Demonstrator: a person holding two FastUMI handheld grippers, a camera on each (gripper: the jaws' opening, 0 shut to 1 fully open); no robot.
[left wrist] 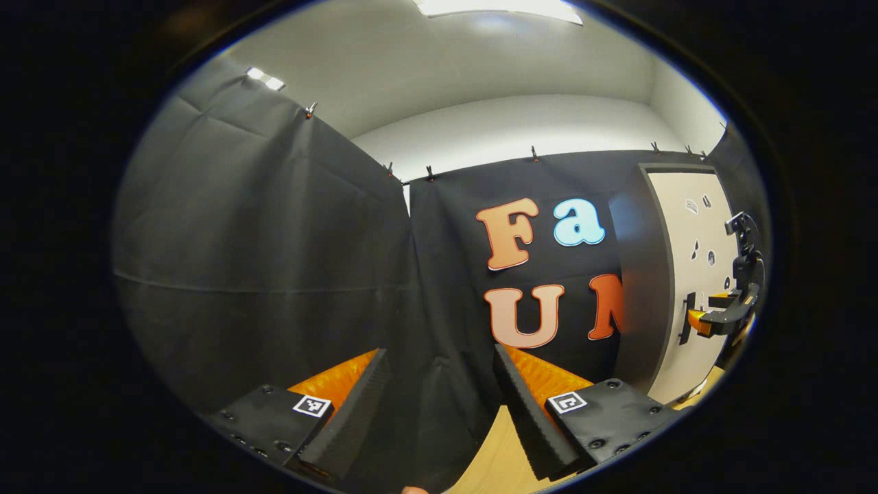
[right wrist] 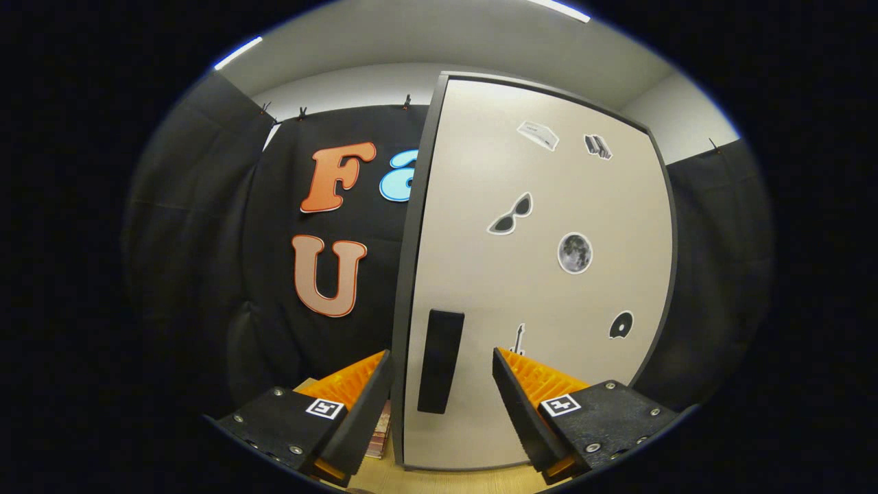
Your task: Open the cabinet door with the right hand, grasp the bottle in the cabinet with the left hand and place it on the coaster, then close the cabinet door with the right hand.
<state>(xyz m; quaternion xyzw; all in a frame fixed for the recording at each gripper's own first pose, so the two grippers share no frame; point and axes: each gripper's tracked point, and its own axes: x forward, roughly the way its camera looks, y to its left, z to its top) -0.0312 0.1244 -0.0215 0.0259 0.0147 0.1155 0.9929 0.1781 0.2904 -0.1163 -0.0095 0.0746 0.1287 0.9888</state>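
Note:
In the right gripper view the beige cabinet door (right wrist: 535, 274) stands closed, framed in dark grey, with a black vertical handle (right wrist: 439, 360) low on its left side. My right gripper (right wrist: 440, 384) is open, its orange fingers (right wrist: 357, 381) either side of the handle and a little short of it. In the left gripper view my left gripper (left wrist: 439, 391) is open with nothing between its fingers, facing the black cloth wall. The cabinet (left wrist: 686, 274) stands at the right of that view, with the right gripper (left wrist: 713, 319) at its handle (left wrist: 686, 317).
Small stickers dot the cabinet door (right wrist: 575, 252). A light wooden table top (left wrist: 497, 456) lies below both grippers. Something reddish-brown (right wrist: 379, 429) lies on the table just left of the cabinet's base. Black cloth walls close the booth on the left and back.

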